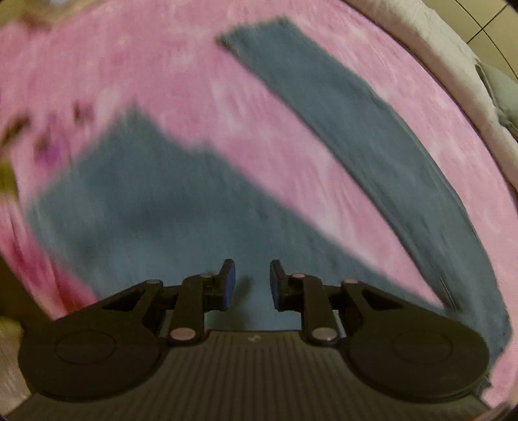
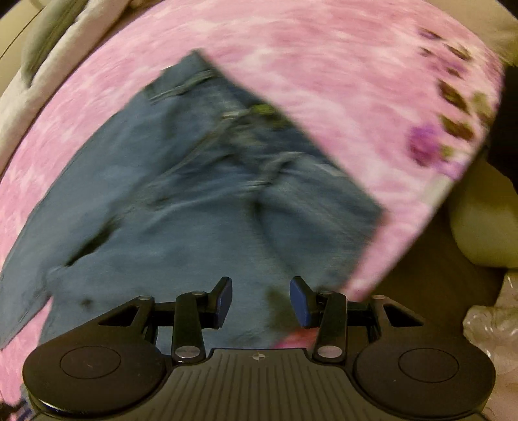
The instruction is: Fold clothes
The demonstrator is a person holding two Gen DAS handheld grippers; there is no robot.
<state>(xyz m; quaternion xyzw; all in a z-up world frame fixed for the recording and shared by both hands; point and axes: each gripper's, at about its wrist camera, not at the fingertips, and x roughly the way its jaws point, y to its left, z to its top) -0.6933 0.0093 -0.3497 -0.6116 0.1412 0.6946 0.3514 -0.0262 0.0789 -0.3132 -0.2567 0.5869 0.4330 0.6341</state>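
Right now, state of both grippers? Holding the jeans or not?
Left gripper: open, empty, above the jeans.
Right gripper: open, empty, above the jeans' waist end; contact with the fabric cannot be told.

A pink mottled bedspread (image 1: pixel 162 64) covers the surface ahead of the jaws, with purple flower print (image 2: pixel 424 142) toward its edge. Beyond it lie a white blanket (image 1: pixel 453 55) and tiled floor (image 1: pixel 485 22).

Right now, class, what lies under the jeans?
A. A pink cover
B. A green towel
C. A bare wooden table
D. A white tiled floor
A: the jeans lie spread on a pink cover, which shows around them in both views.
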